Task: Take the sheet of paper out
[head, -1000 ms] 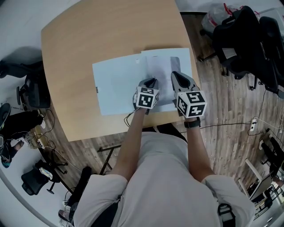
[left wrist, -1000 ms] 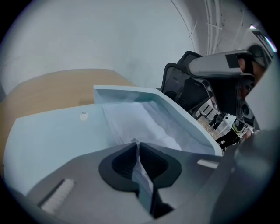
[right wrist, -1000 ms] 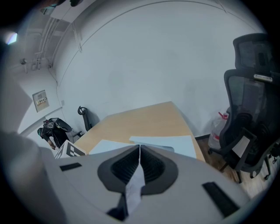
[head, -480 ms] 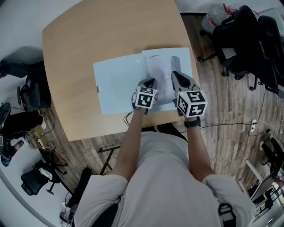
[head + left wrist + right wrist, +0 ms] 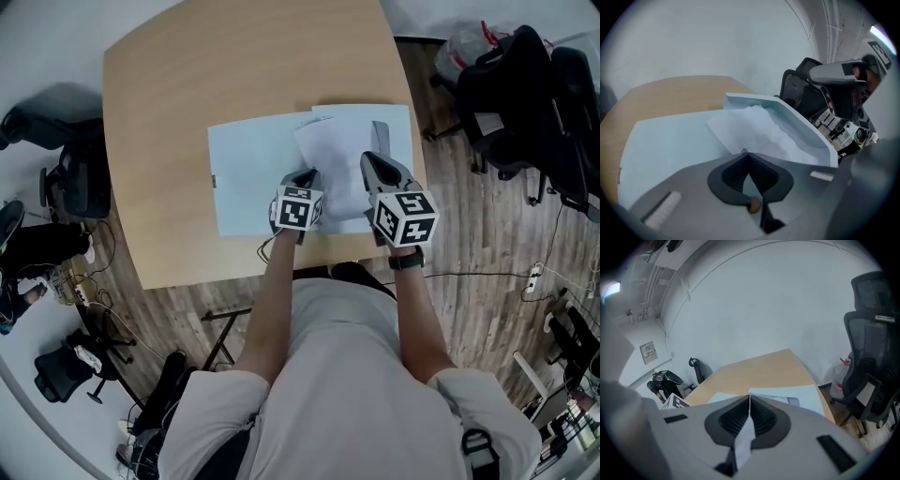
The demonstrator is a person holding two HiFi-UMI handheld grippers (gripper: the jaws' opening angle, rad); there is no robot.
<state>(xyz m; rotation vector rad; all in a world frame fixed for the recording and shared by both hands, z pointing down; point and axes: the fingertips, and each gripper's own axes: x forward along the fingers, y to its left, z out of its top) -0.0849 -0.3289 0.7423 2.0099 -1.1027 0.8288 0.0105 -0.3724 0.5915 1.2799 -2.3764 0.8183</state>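
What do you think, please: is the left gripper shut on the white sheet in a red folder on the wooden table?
Not quite: the folder is pale blue, not red, as the head view shows. The left gripper is shut on the white sheet in it, on the wooden table.

A light wooden table point(image 5: 234, 94) with rounded corners is seen in the upper middle of the head view, set on a grey-brown plank floor point(image 5: 487, 272). Black office chairs point(image 5: 525, 94) are grouped at the upper right, with a plastic bag point(image 5: 466, 37) beside them. Another black chair point(image 5: 80, 183) is placed at the left edge. A power strip point(image 5: 535, 275) is laid on the floor at the right. In the right gripper view a plain white wall point(image 5: 754, 301) is shown behind the table. Pipes point(image 5: 651, 282) are run up it at the upper left, a small plate point(image 5: 648, 351) is fixed below them, and a lamp point(image 5: 611, 288) is lit at the left edge.
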